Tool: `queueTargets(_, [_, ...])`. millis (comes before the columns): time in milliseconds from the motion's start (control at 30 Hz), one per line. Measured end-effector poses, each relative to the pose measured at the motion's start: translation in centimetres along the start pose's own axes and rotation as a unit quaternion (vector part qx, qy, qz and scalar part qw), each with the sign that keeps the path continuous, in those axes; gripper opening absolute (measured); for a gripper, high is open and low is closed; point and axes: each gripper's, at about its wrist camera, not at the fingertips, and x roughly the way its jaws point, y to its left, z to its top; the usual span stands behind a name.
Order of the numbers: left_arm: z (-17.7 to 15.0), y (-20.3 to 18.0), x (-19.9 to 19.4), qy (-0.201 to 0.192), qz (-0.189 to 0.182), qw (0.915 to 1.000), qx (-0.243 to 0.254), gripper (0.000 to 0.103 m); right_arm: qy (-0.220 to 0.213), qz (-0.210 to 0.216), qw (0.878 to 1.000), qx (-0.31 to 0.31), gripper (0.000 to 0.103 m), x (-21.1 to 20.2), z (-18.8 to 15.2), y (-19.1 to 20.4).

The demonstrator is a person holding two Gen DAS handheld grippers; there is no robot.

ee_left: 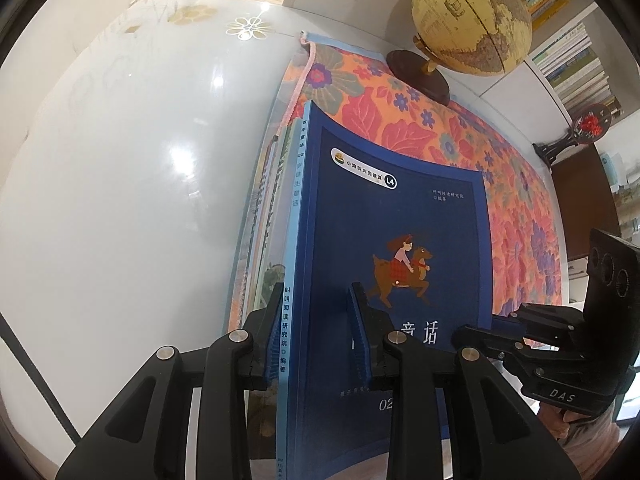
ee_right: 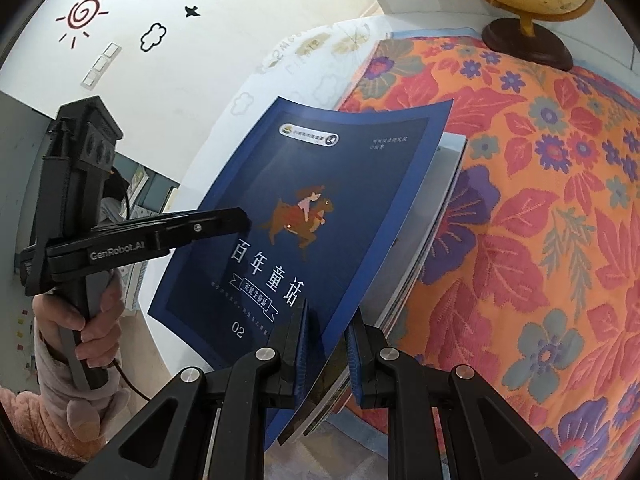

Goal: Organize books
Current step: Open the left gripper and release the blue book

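Observation:
A dark blue book (ee_left: 400, 216) with a girl riding an animal on its cover fronts a stack of several thinner books (ee_left: 268, 208). My left gripper (ee_left: 318, 340) is shut on the stack at its spine end, one pad on the blue cover and the other on the far side. In the right wrist view the blue book (ee_right: 304, 184) curls at its far corner. My right gripper (ee_right: 326, 354) is shut on the same stack at its page-edge side, over the floral cloth (ee_right: 520, 240). Each gripper shows in the other's view: the right gripper (ee_left: 516, 330) and the left gripper (ee_right: 224, 220).
The floral cloth (ee_left: 440, 128) covers part of a white glass table (ee_left: 120, 160). A yellow globe (ee_left: 472, 16) on a dark base stands at the cloth's far end. Bookshelves (ee_left: 572, 64) lie beyond it. A person's hand (ee_right: 92, 320) in a pink sleeve holds the left gripper's handle.

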Motion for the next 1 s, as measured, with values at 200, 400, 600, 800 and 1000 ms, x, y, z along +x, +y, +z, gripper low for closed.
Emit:
queueTargets(200, [0.0,-0.1,0.0,-0.001,0.012,0.9999,0.002,0.027,0.001,0.0,1.0,0.012,0.018,0.1,-0.2,-0.4])
queueTargets(400, [0.1,-0.6,-0.5,-0.013,0.058,0.9982,0.008,0.027,-0.004,-0.001,1.0,0.02,0.02,0.2,-0.4,-0.5])
queueTargets(600, [-0.1,0.1,0.0,-0.008,0.059,0.9982,0.002,0.027,-0.01,-0.004,0.999,0.033,0.02,0.0,-0.5,-0.6])
queueTargets(800, [-0.2,0.2,0.0,-0.011,0.058,0.9982,0.001,0.027,-0.005,-0.111,0.992,0.065,0.02,-0.8,-0.2,-0.3])
queueTargets(1000, [-0.1,-0.4,-2.7,-0.023,0.069,0.9974,0.001,0.029,-0.029,-0.149,0.985,0.081,0.02,-3.7,-0.1,-0.1])
